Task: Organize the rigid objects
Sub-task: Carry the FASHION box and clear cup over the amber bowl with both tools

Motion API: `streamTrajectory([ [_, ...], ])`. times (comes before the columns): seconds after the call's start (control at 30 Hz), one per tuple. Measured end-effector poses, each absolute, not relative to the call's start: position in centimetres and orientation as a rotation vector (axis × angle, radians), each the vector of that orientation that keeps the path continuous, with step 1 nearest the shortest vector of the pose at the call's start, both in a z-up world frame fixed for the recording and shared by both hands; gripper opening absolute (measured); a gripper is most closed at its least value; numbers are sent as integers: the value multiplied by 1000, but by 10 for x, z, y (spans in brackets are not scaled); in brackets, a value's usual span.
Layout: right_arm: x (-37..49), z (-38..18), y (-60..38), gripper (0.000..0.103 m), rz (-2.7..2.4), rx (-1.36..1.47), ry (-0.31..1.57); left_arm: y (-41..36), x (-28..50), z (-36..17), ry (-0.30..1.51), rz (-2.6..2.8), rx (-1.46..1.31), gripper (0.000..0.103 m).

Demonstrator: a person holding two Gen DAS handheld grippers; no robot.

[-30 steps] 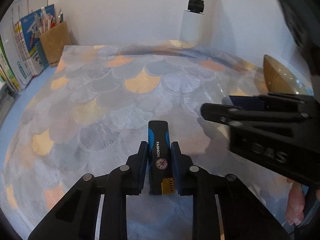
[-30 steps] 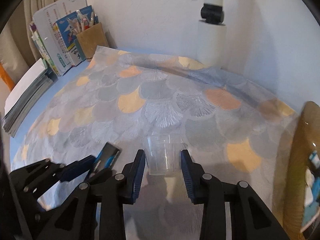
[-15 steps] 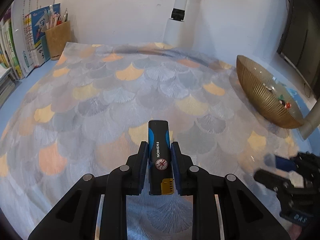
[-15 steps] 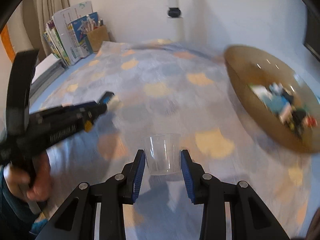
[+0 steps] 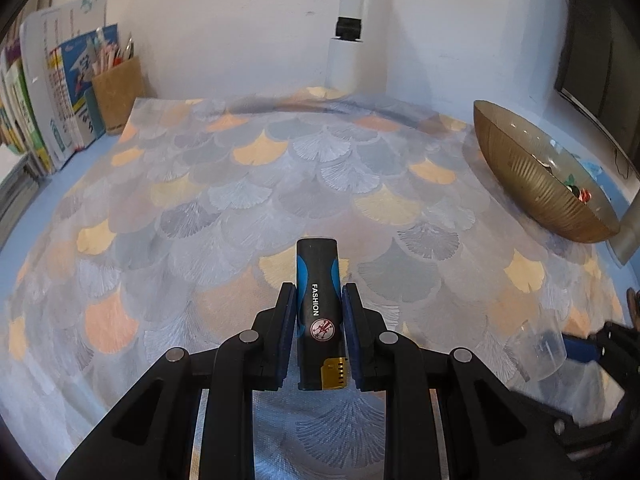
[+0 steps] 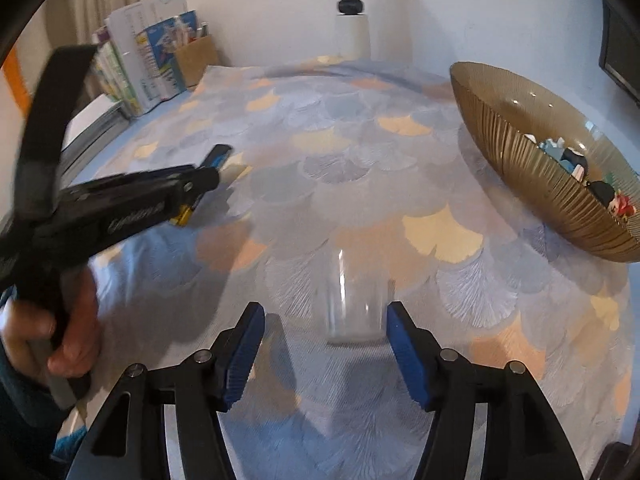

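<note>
Nearest you, your right gripper (image 6: 325, 354) has just been opening: its blue pads stand clear of the clear plastic cup (image 6: 354, 300), which sits blurred between them at twelve o'clock, seemingly being let go onto the patterned cloth (image 6: 360, 184). Your left gripper (image 5: 319, 322) is clamped on the black-and-blue lighter (image 5: 319, 304), gold metal end toward you, "FASHION" printed along its body; held lengthwise like that, it likely stays steady for carrying. Farther off, at two o'clock, the ribbed gold bowl (image 6: 532, 172) already holds small items, so it looks like the collecting place.
</note>
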State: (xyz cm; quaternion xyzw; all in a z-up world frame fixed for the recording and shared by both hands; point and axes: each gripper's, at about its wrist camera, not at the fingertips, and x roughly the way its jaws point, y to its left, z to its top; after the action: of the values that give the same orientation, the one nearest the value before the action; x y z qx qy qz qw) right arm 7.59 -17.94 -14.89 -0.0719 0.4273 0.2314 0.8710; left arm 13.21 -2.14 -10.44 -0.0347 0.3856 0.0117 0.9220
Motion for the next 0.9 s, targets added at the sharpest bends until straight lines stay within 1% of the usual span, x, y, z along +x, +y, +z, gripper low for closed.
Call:
streamTrajectory([
  [0.03,79,-148,-179,61,473,-141,894,-22,132,-104,789,22,-69,20],
  [0.1,82,-147,-177,50,466,-152,892,-21,132,-104,789,22,-73,20],
  [0.13,81,-147,-173,41,464,-184,887,-20,132,-104,789,16,-79,20],
  [0.17,77,-148,-167,36,459,-236,876,-19,132,-104,789,11,-81,20],
  [0.27,59,-147,-156,36,497,-308,854,-21,132,-104,795,-6,-73,20],
  [0.37,46,-143,-157,36,484,-317,882,-28,131,-103,794,-6,-33,20],
  [0.5,46,-101,-193,36,436,-273,821,-47,132,-86,785,-74,-14,20],
  [0.6,59,-49,-233,36,354,-243,734,-65,140,-41,716,-176,-46,20],
  [0.73,86,28,-292,36,211,-174,593,-99,167,32,599,-257,-50,20],
  [0.8,99,50,-314,36,174,-130,560,-121,190,59,565,-288,-57,20],
  [0.9,116,57,-325,36,109,-142,550,-152,221,64,568,-291,-37,20],
])
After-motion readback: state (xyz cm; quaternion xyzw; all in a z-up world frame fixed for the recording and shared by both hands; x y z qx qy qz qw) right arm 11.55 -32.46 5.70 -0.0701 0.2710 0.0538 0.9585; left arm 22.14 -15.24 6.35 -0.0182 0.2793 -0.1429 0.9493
